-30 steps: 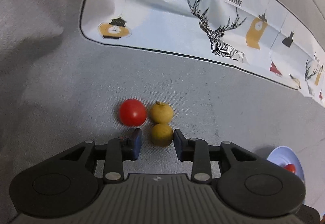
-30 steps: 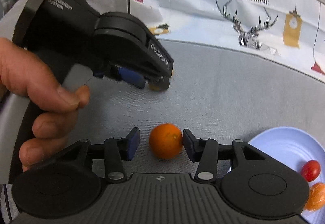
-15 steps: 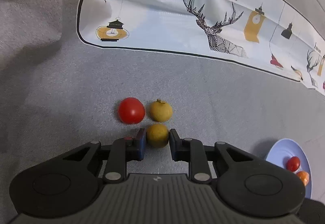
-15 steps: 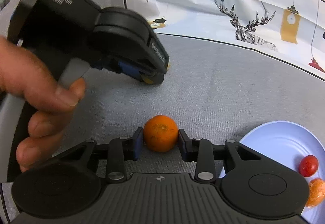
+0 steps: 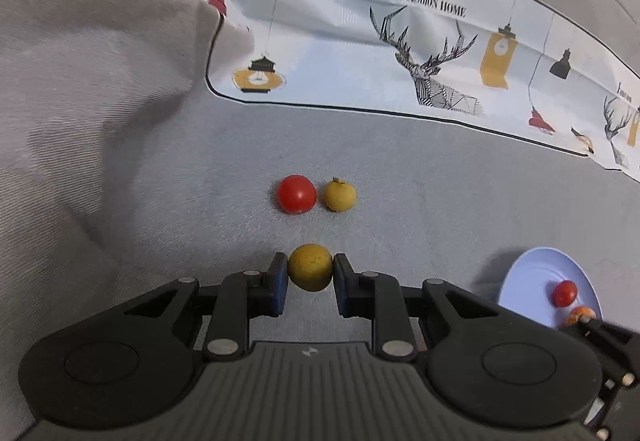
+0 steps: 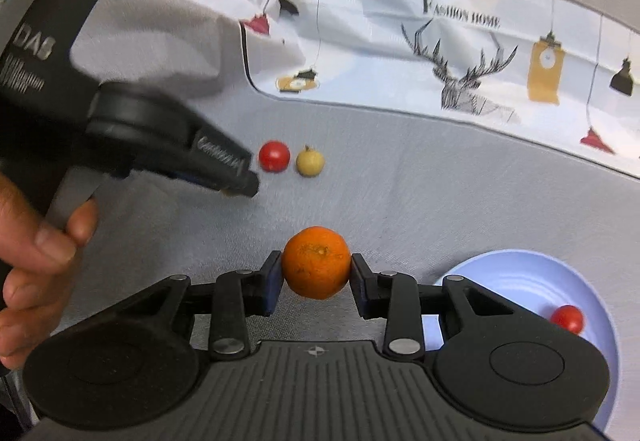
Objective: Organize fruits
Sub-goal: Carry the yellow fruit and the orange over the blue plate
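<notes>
Both grippers are mid-carry. The left gripper (image 5: 310, 273) has its jaws clamped on a small round yellow-brown fruit (image 5: 310, 267); the right gripper (image 6: 316, 268) grips a round orange mandarin (image 6: 316, 262). Each fruit hangs left of the pale blue round plate (image 6: 520, 277), so the next move is probably across to it, then letting go.

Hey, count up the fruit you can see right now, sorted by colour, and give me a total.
Red: 2 – one tomato on the grey cloth, one tomato on the plate
Yellow: 2 – one fruit on the cloth, one held fruit in the left gripper
Orange: 2 – one orange in the right gripper, one orange piece on the plate, partly hidden
Total: 6
</notes>
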`<state>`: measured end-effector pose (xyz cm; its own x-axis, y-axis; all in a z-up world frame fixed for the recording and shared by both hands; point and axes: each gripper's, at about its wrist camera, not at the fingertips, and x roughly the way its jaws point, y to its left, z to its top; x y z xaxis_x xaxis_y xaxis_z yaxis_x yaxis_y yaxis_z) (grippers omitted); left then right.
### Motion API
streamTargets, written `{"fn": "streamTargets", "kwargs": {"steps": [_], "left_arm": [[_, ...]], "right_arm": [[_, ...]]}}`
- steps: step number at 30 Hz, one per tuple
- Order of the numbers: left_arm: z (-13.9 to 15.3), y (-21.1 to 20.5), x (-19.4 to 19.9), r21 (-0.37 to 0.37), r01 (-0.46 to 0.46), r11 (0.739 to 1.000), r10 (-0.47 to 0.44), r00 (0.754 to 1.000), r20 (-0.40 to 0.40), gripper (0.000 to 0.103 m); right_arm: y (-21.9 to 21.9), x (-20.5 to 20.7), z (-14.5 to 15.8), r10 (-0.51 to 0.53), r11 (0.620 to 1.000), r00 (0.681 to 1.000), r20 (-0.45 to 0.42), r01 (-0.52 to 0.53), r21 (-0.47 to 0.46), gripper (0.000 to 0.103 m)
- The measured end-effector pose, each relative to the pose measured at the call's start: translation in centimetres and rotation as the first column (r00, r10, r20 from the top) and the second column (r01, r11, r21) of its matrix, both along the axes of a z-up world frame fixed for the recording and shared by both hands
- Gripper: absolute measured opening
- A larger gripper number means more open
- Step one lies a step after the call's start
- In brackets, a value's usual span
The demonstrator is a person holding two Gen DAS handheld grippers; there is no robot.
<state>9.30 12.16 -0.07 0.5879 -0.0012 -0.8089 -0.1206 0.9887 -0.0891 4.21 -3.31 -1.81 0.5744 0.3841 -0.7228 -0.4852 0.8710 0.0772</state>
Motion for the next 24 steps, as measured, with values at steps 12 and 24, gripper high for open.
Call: {"fn": "streamTargets", "kwargs": {"steps": [12, 24], "left_arm": [[2.5, -2.2, -6.9, 0.074, 0.034, 0.997, -0.039, 0.998, 0.059, 0.026], [2.4, -5.8, -5.4, 0.052, 0.127, 0.990, -0.130, 0.990, 0.053, 0.026]], "right_arm": [[-7.2, -4.1, 6.2, -0.085, 0.995, 0.990, 0.110, 0.080, 0.053, 0.037], [-11.9, -3.0, 5.7, -0.144, 0.989, 0.981, 0.130, 0.145, 0.004, 0.037]]}}
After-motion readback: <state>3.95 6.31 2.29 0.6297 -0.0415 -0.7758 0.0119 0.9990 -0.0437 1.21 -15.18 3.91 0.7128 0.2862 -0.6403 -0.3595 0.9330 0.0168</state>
